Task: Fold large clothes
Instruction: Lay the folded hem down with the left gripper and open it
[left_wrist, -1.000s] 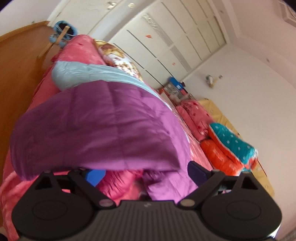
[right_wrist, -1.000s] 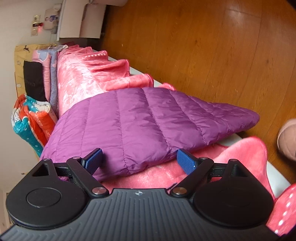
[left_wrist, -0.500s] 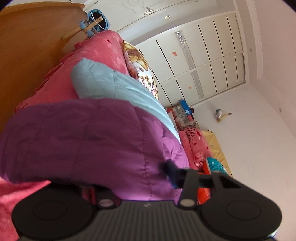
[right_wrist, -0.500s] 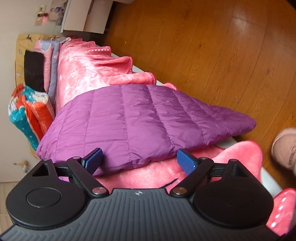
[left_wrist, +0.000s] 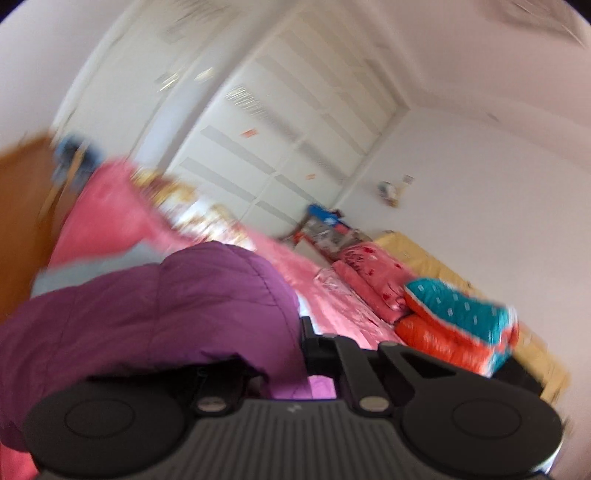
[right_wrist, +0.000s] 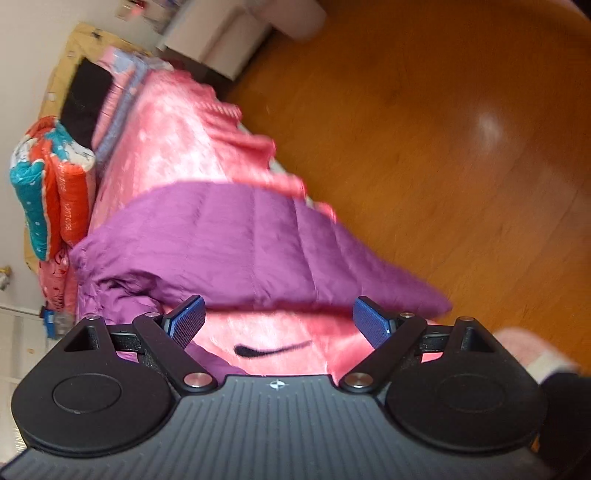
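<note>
the purple quilted coat (right_wrist: 236, 243) lies across the bed's pink blanket (right_wrist: 173, 147), its far tip hanging past the bed's edge over bare wooden floor (right_wrist: 443, 129). the left tool (left_wrist: 295, 343) is pressed together, pinching a bunched fold of the coat (left_wrist: 155, 314). the right tool (right_wrist: 277, 321) stands spread, apart from the coat's near hem, nothing between its pads. folded orange-and-teal bedding (left_wrist: 458, 325) sits by the white wall.

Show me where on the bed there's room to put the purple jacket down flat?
Free: the pink bedspread just below the purple jacket, and the pink stretch between the jacket and the black item. Crowded: the head end by the wall, with the teal-and-orange quilt and pink bedding.
</note>
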